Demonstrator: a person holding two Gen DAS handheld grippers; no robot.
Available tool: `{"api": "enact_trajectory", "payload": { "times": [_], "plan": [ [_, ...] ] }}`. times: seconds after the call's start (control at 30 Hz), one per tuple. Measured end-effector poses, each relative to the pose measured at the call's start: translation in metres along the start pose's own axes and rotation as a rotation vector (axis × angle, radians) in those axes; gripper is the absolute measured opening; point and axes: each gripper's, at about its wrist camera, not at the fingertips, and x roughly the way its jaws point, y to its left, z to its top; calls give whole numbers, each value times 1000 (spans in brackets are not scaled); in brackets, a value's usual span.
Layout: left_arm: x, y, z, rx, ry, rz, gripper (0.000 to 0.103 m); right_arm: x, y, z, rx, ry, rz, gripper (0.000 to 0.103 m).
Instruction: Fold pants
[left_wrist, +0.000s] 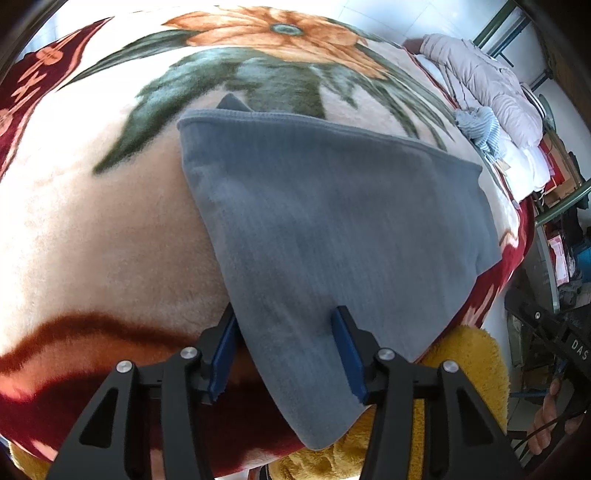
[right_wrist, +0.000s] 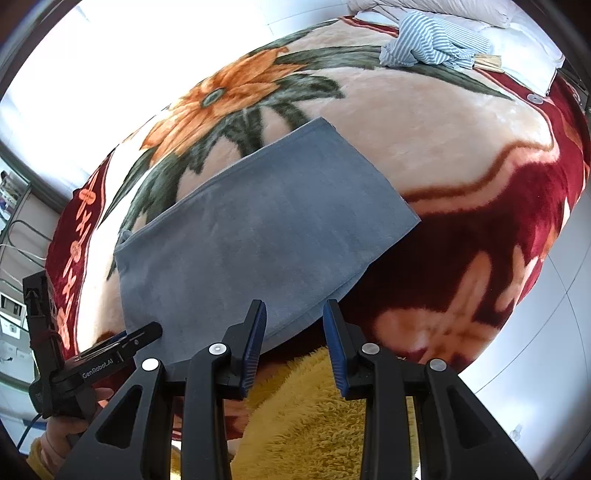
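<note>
Both our grippers, left (left_wrist: 284, 347) and right (right_wrist: 294, 341), stand open and empty over the blanket's (left_wrist: 92, 229) near edge; folded grey pants (left_wrist: 332, 221) lie there, long axis running away, left nearer

You had the pants (left_wrist: 332, 214), a soft, matt grey-blue knit with fine ribbing, lying on a thick plush blanket (left_wrist: 92, 229) with a fuzzy nap. Your left gripper (left_wrist: 288, 354) and right gripper (right_wrist: 293, 347) were matt black plastic with shiny metal pivots and ridged blue pads (left_wrist: 349, 354). Yellow shaggy fleece (right_wrist: 314, 413) filled the lower frame; upper right lay striped woven cloth (right_wrist: 424, 40)
</note>
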Motion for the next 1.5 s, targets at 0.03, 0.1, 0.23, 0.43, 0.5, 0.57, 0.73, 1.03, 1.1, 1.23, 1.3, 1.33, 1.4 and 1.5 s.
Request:
{"api": "enact_trajectory", "payload": {
  "times": [0.03,0.1,0.23,0.43,0.5,0.57,0.73,1.03,1.1,1.23,1.3,1.33,1.4,1.5],
  "plan": [
    [0,0,0,0,-1,0,52,0,0,0,2,-2,0,33],
    [-1,0,0,4,-5,3,51,-1,0,0,4,-5,0,33],
    [-9,2,0,-16,-22,-26,22,-6,-2,0,10,-17,0,33],
    [-32,0,1,-30,-43,-100,14,-16,-6,1,22,-43,3,33],
    [-44,-5,3,-19,-52,-115,14,-20,-6,2,23,-52,4,33],
    [-54,-12,5,-7,-59,-127,14,-23,-7,2,27,-61,9,33],
    [-79,-40,17,36,-68,-164,14,-30,-9,4,31,-83,25,33],
    [-86,-121,46,193,-68,-200,14,-45,-32,9,79,-133,49,33],
    [-76,-139,55,207,-59,-205,14,-48,-40,10,91,-140,46,33],
    [-50,-167,69,237,-31,-200,14,-51,-53,10,101,-151,30,33],
    [-34,-179,74,243,-9,-198,14,-51,-61,10,108,-153,22,33],
    [-28,-183,75,247,-3,-199,14,-51,-65,10,113,-152,19,33],
    [-15,-190,77,254,10,-189,14,-48,-72,10,123,-146,13,33],
    [5,-200,81,261,25,-174,14,-42,-80,11,135,-134,13,33]
  ]
}}
